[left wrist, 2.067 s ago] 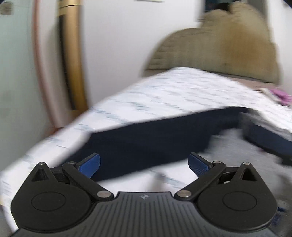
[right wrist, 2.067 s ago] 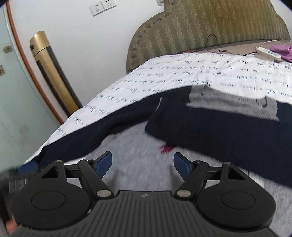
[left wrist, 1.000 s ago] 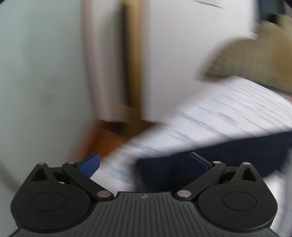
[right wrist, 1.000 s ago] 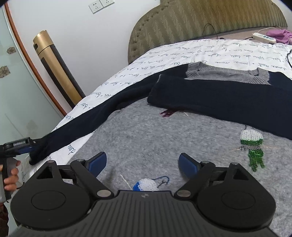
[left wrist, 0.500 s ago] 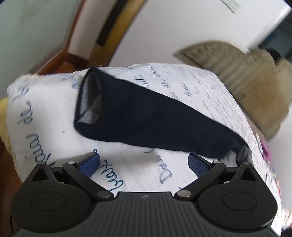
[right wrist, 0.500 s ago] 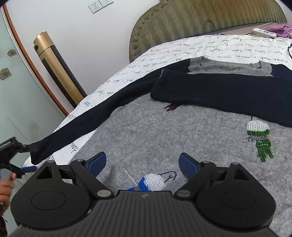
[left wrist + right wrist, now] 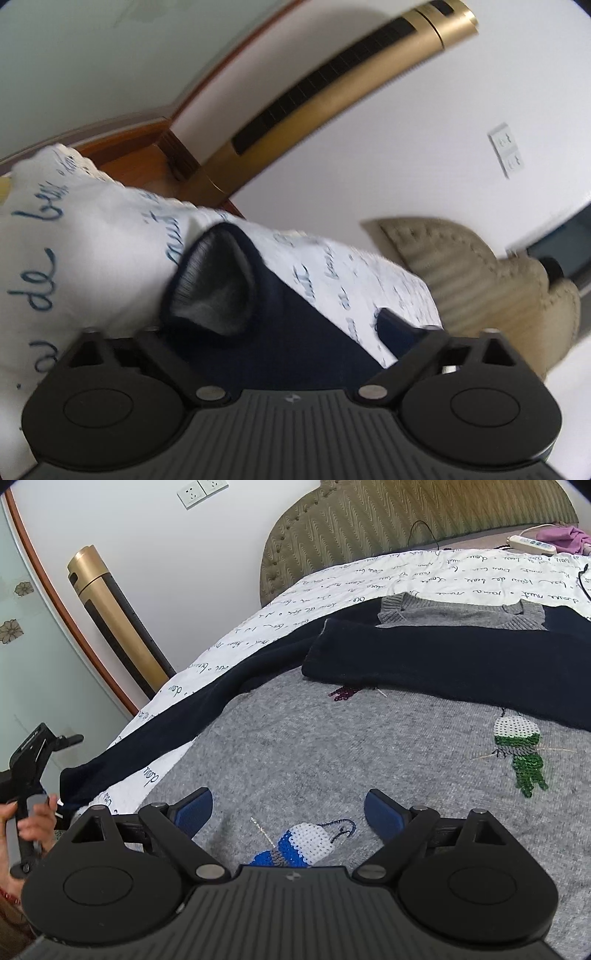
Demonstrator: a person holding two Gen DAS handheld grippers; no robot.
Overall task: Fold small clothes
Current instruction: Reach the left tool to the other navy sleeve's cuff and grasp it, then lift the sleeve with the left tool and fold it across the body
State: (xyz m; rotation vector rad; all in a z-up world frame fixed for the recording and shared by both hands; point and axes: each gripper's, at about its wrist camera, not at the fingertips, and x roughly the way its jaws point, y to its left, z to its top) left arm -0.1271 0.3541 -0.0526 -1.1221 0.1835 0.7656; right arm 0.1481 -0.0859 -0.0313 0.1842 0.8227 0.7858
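A grey sweater (image 7: 351, 746) with sequin figures lies flat on the bed. Its right navy sleeve (image 7: 443, 664) is folded across the chest. The left navy sleeve (image 7: 166, 734) stretches out to the bed's edge. In the left wrist view its open cuff (image 7: 218, 284) fills the space just ahead of my left gripper (image 7: 277, 325). The jaws are closing with the sleeve between them. The cuff hides the left finger, and no pad visibly presses. My right gripper (image 7: 290, 805) hovers open over the sweater's lower front, holding nothing. A hand (image 7: 33, 819) grips the left tool's handle.
The white sheet (image 7: 406, 576) with blue script covers the bed. A gold tower fan (image 7: 118, 627) stands by the wall beyond the left bed edge, seen also as the fan (image 7: 332, 96). A padded headboard (image 7: 406, 517), a power strip (image 7: 532, 544) and purple cloth (image 7: 565, 537) lie far back.
The left view has rolled and dropped closer to the sleeve cuff, which now sits between its narrowing jaws. The right gripper has stayed put over the sweater.
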